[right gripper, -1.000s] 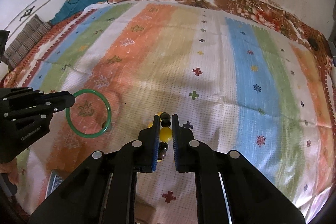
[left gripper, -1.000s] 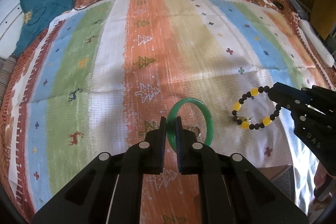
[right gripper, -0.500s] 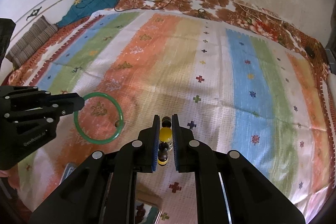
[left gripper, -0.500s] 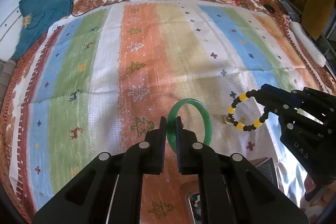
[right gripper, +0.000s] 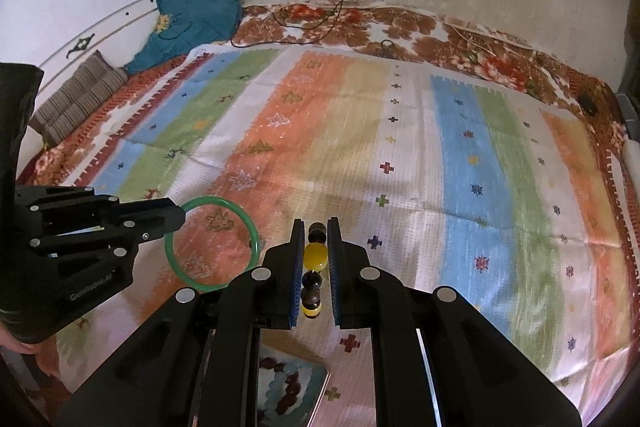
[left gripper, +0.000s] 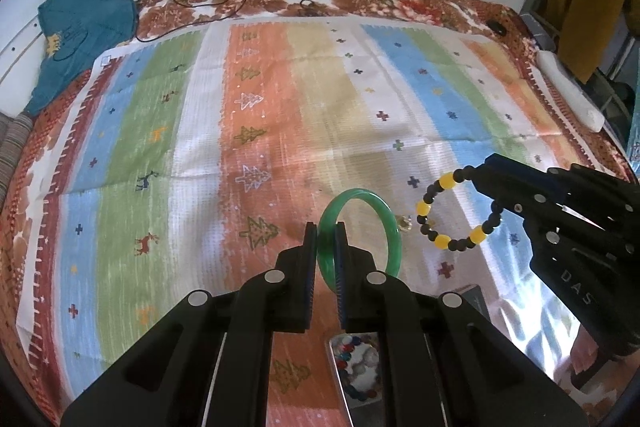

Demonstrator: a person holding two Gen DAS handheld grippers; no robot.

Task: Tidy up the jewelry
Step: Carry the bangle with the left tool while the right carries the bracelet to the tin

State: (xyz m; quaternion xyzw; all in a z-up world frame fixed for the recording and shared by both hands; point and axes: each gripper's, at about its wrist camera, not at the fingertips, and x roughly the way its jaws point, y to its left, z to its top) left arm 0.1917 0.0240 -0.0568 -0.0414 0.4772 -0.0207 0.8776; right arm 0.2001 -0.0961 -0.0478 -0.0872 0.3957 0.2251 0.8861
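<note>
Surface: striped blanket (left gripper: 280, 115) with little trees and crosses, spread over a bed
Left gripper (left gripper: 327, 247): pinching the green bangle (left gripper: 356, 227) by its rim, held up off the blanket
Right gripper (right gripper: 312, 259): clamped on the black-and-yellow bead bracelet (right gripper: 314, 267), loop dangling
Risk: smooth bangle could probably twist out of that thin edge pinch; beads might roll between the pads
Tray (right gripper: 296, 387): shiny, right below both grippers, holds a few beaded pieces, red and pale ones
</note>
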